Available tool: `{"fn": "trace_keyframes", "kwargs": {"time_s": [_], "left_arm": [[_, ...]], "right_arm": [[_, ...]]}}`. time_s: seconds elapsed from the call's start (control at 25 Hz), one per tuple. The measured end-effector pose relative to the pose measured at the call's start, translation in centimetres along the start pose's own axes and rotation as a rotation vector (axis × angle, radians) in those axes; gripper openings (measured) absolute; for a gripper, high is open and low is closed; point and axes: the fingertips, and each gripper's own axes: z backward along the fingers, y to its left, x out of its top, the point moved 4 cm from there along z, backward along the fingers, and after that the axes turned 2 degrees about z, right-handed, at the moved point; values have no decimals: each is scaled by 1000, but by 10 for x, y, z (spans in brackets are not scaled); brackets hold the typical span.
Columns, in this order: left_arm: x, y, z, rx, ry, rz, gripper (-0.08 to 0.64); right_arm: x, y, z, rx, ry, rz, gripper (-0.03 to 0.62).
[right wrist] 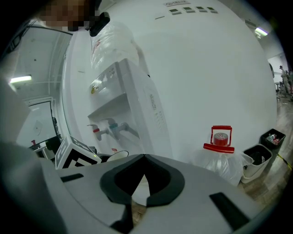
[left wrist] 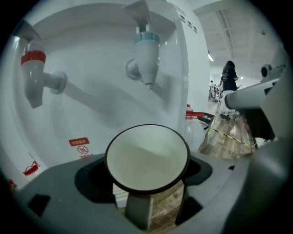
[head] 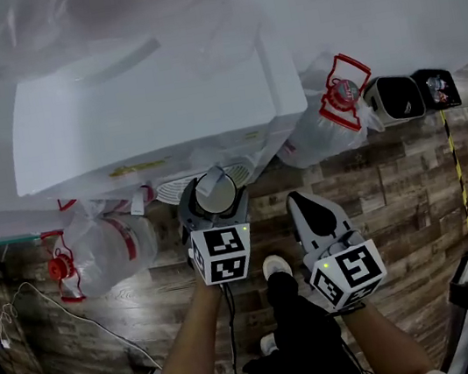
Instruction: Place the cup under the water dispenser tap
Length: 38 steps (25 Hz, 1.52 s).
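A white dispenser (head: 150, 107) under clear plastic stands on a wood-pattern floor (head: 392, 173), with a large water jug (head: 107, 252) lying to its left and another to its right. The left gripper (head: 215, 195) is clamped around an upright, empty white cup (left wrist: 147, 157), held in front of the dispenser, below the blue tap (left wrist: 147, 55) and right of the red tap (left wrist: 33, 75). The right gripper (right wrist: 142, 160) is just beside it, its jaws closed tip to tip on nothing.

Dispenser (head: 150, 107) at upper centre of the head view, cup (head: 216, 195) just below its front edge. In the left gripper view the cup lies under the tap (left wrist: 147, 59). Bottle (head: 94, 254) at left, bins (head: 410, 94) at right.
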Motion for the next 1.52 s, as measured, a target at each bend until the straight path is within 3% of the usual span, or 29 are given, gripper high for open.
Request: {"fn": "trace_keyframes", "kwargs": {"time_s": [0.56, 0.76, 1.2, 1.52], "left_arm": [[-4, 4, -28, 41, 16, 41, 448], [-8, 3, -33, 75, 21, -2, 448], [-8, 0, -35, 109, -63, -21, 449], [-9, 0, -36, 128, -73, -38, 449]], "right_arm": [[-9, -4, -1, -4, 8, -10, 18], [-14, -5, -1, -4, 17, -17, 18], [-24, -5, 6, -12, 37, -36, 18], [-30, 0, 9, -7, 48, -45, 18]]}}
